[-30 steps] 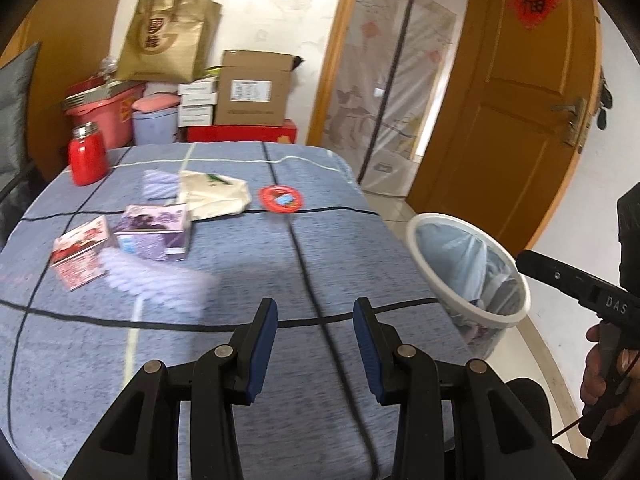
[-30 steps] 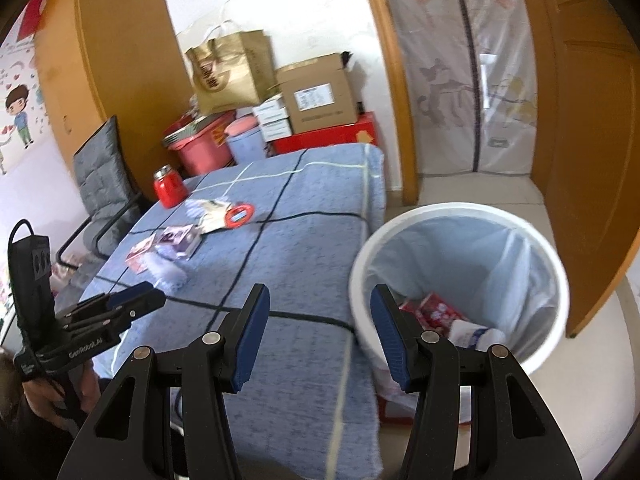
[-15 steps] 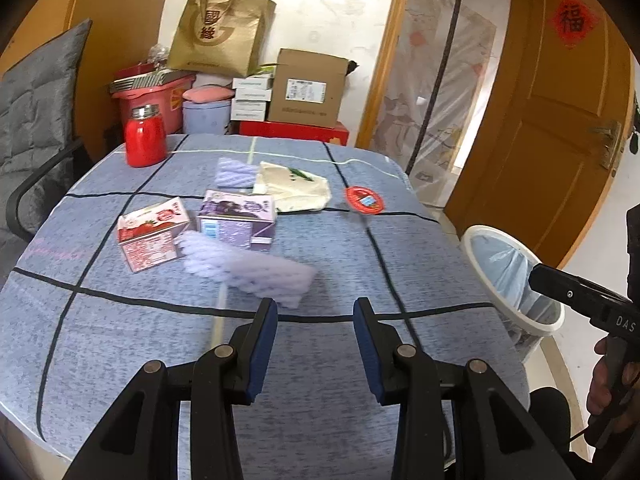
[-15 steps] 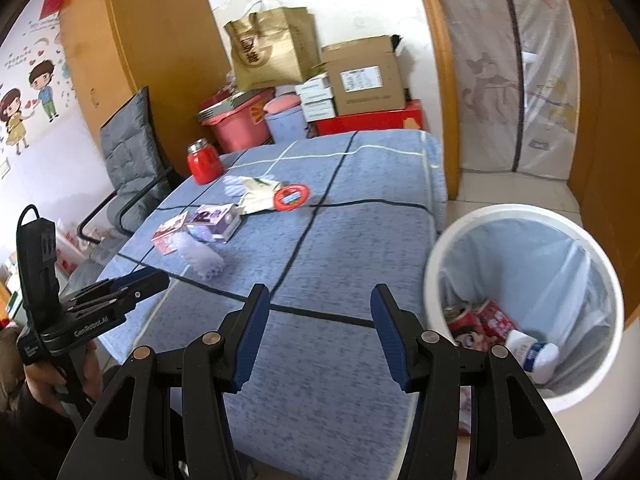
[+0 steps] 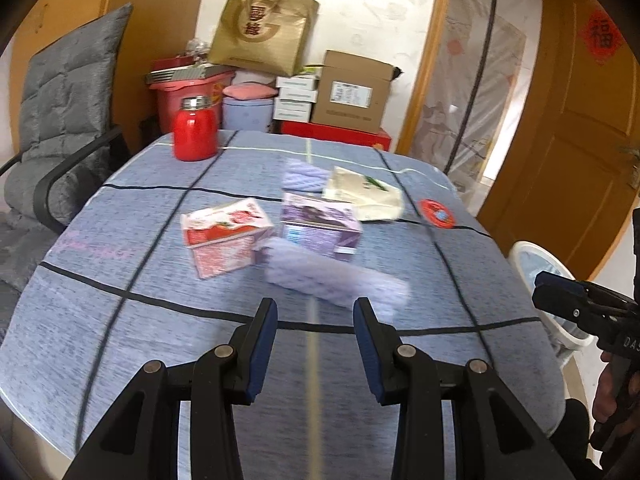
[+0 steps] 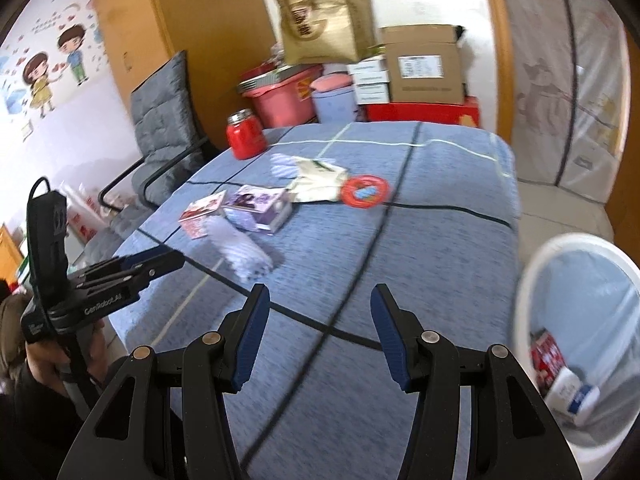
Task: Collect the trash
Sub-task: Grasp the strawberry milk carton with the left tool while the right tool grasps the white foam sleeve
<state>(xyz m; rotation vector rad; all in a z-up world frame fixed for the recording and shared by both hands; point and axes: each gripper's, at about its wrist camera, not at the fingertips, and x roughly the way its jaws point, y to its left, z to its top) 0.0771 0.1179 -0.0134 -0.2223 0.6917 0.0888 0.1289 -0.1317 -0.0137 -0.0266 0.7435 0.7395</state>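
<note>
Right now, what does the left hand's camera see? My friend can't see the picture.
The open left gripper hovers over a blue checked table, aimed at a pale purple wrapper. Behind it lie a red carton, a purple carton, a white bag, a red lid and a red jar.

Right claw (image 6: 320, 312) open above table (image 6: 440, 208), bin (image 6: 580, 280) right, cartons (image 6: 256, 208) beyond

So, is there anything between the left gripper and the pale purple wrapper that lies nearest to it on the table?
Nothing visible. The left gripper is open and the purple wrapper lies just ahead of it, with only bare tablecloth between. The red carton and purple carton sit behind the wrapper.
</note>
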